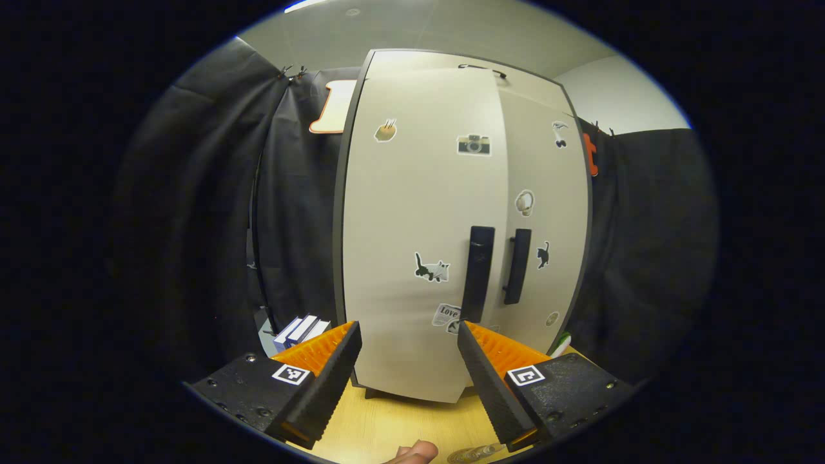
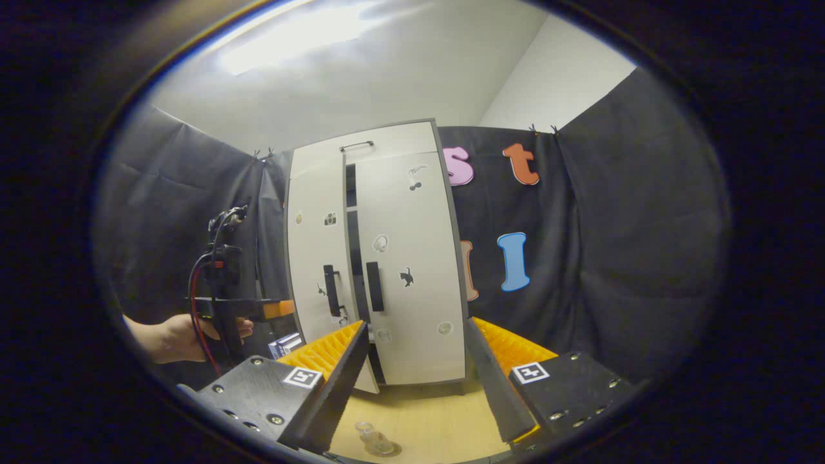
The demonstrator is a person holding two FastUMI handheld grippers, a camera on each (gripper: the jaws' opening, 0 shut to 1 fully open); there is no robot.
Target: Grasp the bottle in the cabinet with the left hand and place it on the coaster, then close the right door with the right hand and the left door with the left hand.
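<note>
Cabinet [image 2: 377, 258] doors stood nearly shut: the right door [image 2: 412, 270] looked closed, the left door [image 1: 412, 232] hung slightly ajar with a dark gap beside it. The left gripper [image 1: 407, 361] was wide open and empty, facing that door's handle [image 1: 478, 274]. The right gripper [image 2: 417, 361] was likewise spread and empty. The bottle [image 2: 375, 441] stood on the wooden table [image 2: 438, 419], on what seemed a clear coaster, just below the fingers. A careless push could slam the door or sweep an elbow into the bottle.

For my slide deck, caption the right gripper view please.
Open right gripper faces the cabinet, its left door slightly ajar.
</note>
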